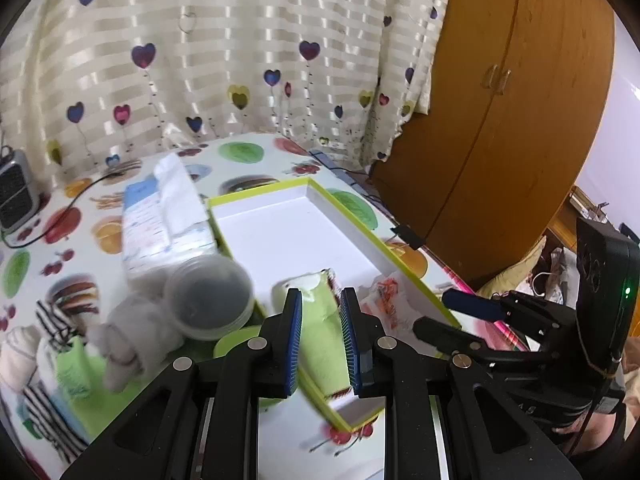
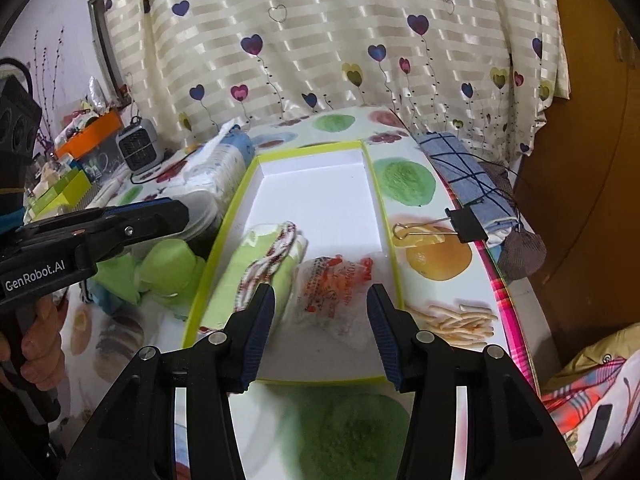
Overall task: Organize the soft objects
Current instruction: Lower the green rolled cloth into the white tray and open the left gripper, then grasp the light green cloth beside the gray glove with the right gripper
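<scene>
Inside the green-rimmed box [image 2: 386, 216], left tongs [image 1: 320, 322] parted astride green rolled cloth [image 2: 256, 272] (not clamped), right tongs [image 2: 322, 312] gaping above packet [image 2: 332, 300]

Fruit-print table [image 2: 404, 184]: lime-edged box [image 2: 382, 208], tissue pack [image 1: 160, 216], small heater [image 2: 138, 148], binder clip [image 2: 466, 226], folded blue cloth [image 2: 468, 176].

The box [image 2: 384, 216] is white inside with a lime-green rim. In it lie a light green cloth [image 2: 240, 276] edged in red and white and a clear packet [image 2: 332, 300] printed in orange-red. The tablecloth [image 2: 440, 264] is white with fruit prints, the curtain [image 2: 320, 40] cream-striped with hearts; the fingers [image 1: 294, 340] have blue pads
</scene>
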{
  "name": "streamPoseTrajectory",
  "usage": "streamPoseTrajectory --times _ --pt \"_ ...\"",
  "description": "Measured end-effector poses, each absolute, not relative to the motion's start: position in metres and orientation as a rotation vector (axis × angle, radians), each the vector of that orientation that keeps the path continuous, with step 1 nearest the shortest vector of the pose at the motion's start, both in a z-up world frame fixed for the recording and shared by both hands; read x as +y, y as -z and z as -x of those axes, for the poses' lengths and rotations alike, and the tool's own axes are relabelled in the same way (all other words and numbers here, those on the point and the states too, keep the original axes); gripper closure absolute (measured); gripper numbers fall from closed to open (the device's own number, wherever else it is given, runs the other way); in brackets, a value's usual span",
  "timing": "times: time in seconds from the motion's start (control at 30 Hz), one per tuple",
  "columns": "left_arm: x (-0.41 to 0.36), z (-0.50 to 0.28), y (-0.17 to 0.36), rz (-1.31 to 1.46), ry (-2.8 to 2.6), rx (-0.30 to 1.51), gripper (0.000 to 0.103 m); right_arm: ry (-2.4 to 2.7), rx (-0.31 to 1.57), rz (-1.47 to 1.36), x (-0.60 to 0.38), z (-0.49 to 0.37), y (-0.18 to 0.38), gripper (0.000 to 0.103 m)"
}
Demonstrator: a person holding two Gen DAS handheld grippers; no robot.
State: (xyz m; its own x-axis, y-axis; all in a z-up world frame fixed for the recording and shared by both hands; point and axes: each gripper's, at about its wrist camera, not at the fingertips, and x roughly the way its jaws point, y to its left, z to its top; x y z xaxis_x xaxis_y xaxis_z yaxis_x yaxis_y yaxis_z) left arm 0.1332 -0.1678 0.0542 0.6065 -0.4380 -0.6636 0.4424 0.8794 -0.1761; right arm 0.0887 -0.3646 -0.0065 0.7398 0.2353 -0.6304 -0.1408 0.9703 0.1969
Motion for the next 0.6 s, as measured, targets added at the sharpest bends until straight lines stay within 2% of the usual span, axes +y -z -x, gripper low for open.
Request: streamPoseTrajectory --times 0.13,0.2,0.27,0.33,0.4,0.6 --pt "-0.155 -0.120 -0.057 -0.002 0.480 0.751 0.080 -0.229 0.685 -0.142 -0.358 -0.079 0.001 0.054" --pt "-0.148 -0.113 -0.059 0.001 0.460 0.741 0.070 -0.241 0.676 -0.141 -0.355 -0.075 -0.002 0.053" --pt "-0.140 -0.105 -0.059 0.013 0.446 0.735 0.064 -0.257 0.660 -0.135 -0.349 -0.070 -0.005 0.052" --pt "-0.134 -0.098 -0.059 0.012 0.426 0.730 0.061 -0.282 0.642 -0.130 -0.343 -0.065 -0.009 0.046" --pt "-0.128 -0.091 -0.058 0.015 0.410 0.726 0.056 -0.309 0.629 -0.124 -0.337 -0.061 -0.012 0.046" --pt "-0.105 -0.073 -0.052 0.038 0.354 0.720 0.055 -0.384 0.606 -0.083 -0.310 -0.051 -0.019 0.046"
